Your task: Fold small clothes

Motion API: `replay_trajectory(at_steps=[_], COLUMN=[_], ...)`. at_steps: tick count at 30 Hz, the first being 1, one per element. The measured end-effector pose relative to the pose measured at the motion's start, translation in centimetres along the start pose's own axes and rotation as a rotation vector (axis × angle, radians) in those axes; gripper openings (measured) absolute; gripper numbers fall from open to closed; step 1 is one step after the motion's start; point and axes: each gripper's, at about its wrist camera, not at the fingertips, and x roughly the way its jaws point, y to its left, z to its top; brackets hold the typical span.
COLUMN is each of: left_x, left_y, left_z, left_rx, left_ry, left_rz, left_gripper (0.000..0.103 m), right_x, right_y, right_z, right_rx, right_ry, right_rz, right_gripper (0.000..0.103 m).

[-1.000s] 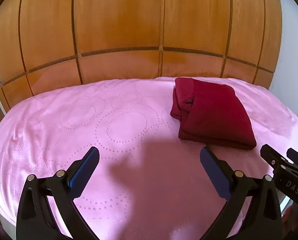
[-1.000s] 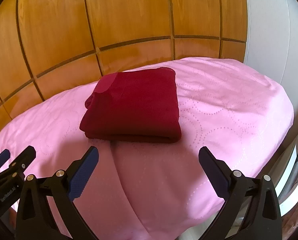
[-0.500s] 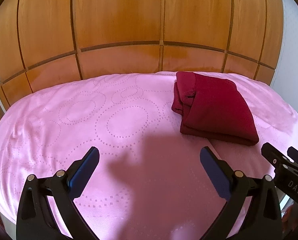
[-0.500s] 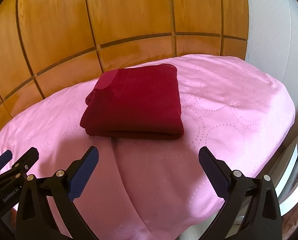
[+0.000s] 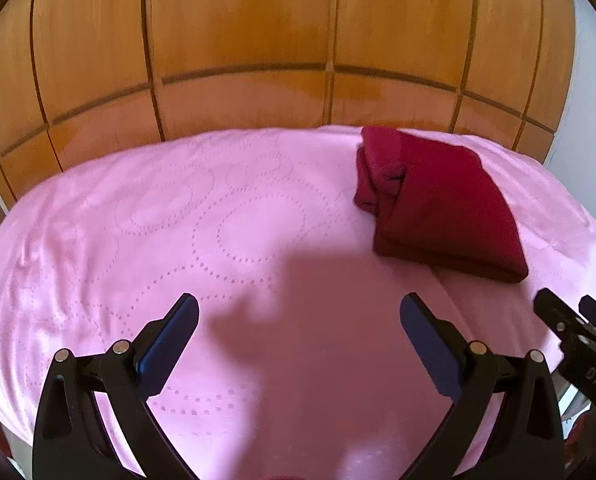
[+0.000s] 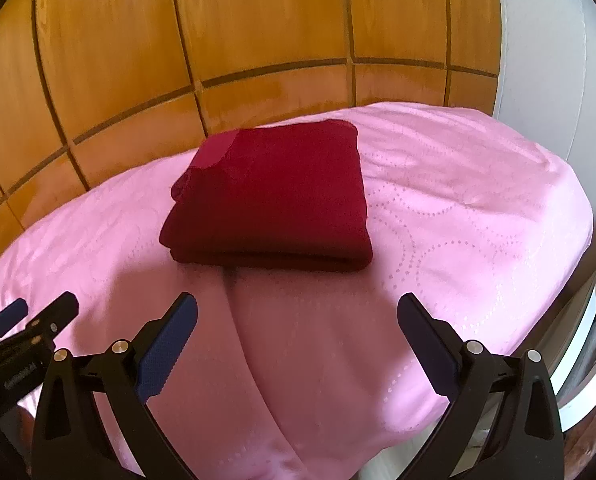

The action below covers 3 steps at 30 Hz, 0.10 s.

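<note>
A dark red garment [image 5: 438,204] lies folded into a neat rectangle on the pink bedspread [image 5: 178,232], toward the far right of the bed. It also shows in the right wrist view [image 6: 274,200], straight ahead. My left gripper [image 5: 298,312] is open and empty, hovering over bare bedspread to the left of the garment. My right gripper [image 6: 297,312] is open and empty, a little short of the garment's near edge. Each gripper shows at the edge of the other's view: the right one [image 5: 574,320], the left one [image 6: 34,312].
A wooden panelled wall [image 5: 258,40] stands right behind the bed. A white wall [image 6: 546,60] is at the right. The bed's right edge [image 6: 570,264] drops off to furniture and floor beside it.
Both grippers have drawn back slightly from the folded garment and stay open. The garment has not moved.
</note>
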Motion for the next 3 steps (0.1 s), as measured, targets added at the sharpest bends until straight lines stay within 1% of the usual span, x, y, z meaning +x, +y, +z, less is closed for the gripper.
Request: replay_trajectory(at_steps=[3], left_x=[1.7], left_y=[2.2], left_z=[0.0], left_rx=[-0.01], left_ry=[0.032], left_rz=[0.016], left_gripper=[0.101], right_x=[0.6], right_y=[0.1], right_z=[-0.3], right_rx=[-0.001], right_ry=[0.015], right_rz=[0.002], right_gripper=[0.099])
